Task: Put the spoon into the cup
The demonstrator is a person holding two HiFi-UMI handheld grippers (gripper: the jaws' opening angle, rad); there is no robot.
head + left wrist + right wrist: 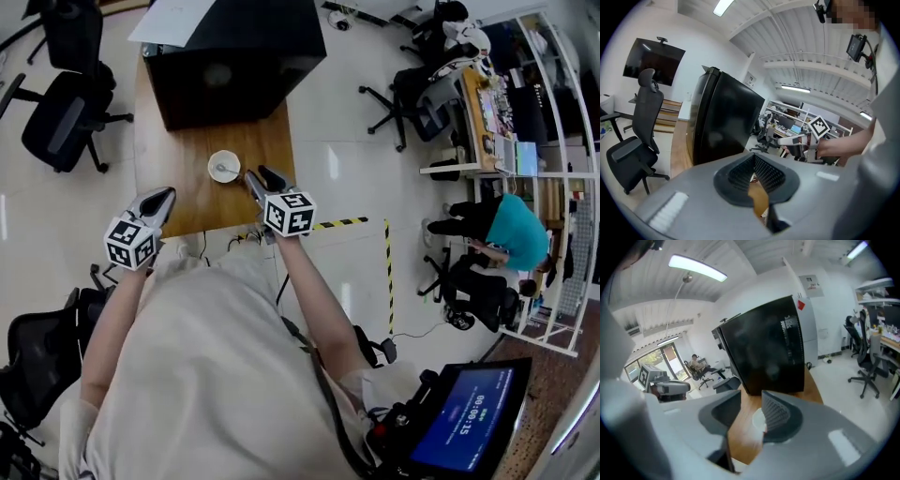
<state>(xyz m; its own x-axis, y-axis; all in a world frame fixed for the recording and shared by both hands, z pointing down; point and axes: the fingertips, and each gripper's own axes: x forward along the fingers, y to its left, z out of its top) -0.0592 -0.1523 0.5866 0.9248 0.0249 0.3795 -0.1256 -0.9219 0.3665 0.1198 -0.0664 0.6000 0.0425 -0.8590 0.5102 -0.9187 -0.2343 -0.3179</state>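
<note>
A white cup (223, 167) stands on the wooden table (173, 159), and a thin grey spoon (224, 171) lies inside it. My right gripper (262, 176) hovers just right of the cup, above the table's front right corner, open with nothing between its pads. In the right gripper view the cup (758, 418) shows low between the jaws of the right gripper (751, 397), partly behind the right pad. My left gripper (162, 198) hangs over the table's front left part, shut and empty; its pads meet at the tip of the left gripper (752, 159).
A large black box (234, 56) fills the far half of the table behind the cup. Office chairs (61, 117) stand left of the table. Yellow-black floor tape (342, 223) runs on the right, with desks and a seated person (516, 234) beyond.
</note>
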